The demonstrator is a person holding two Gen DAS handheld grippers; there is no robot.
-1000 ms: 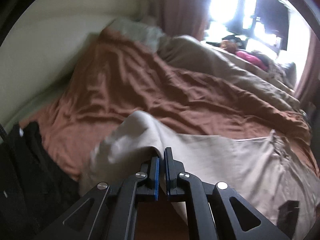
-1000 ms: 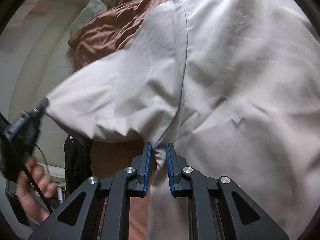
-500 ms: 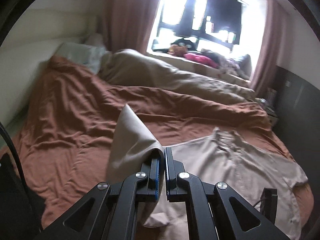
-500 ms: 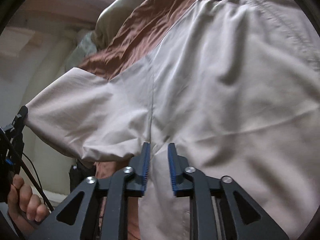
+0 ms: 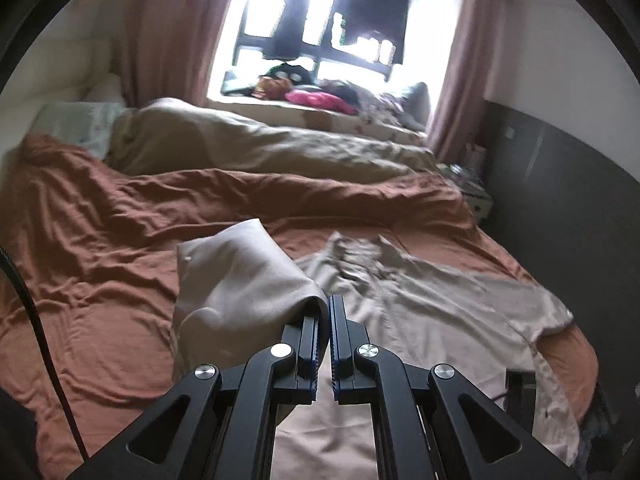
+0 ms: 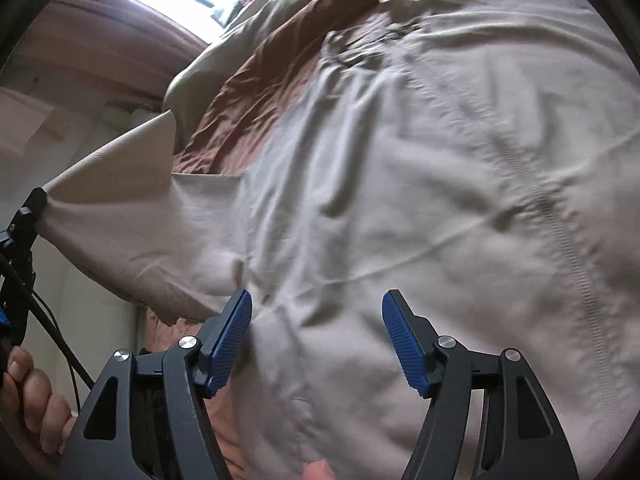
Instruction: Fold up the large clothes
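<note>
Left wrist view: the left gripper [image 5: 325,322] has its jaws pressed together on the beige shirt's sleeve [image 5: 236,280], lifted clear of the rust-brown bedsheet [image 5: 92,248]. The beige shirt [image 5: 440,304] otherwise lies spread open and rumpled on the bed.

Right wrist view: the right gripper [image 6: 317,322] has jaws opening, wide apart above the shirt's body, pinching nothing. No finished fold shows; judging by this, the first sleeve fold is only underway, with the rest still to do.

Shirt [image 5: 420,300]: one, large, pale beige, front placket (buttoned or zipped, cannot tell), wrinkled. Body spread flat on the rust-brown bed sheet [image 5: 100,260]; one sleeve [image 5: 240,280] lifted clear of the sheet, draped, pulled taut.
</note>
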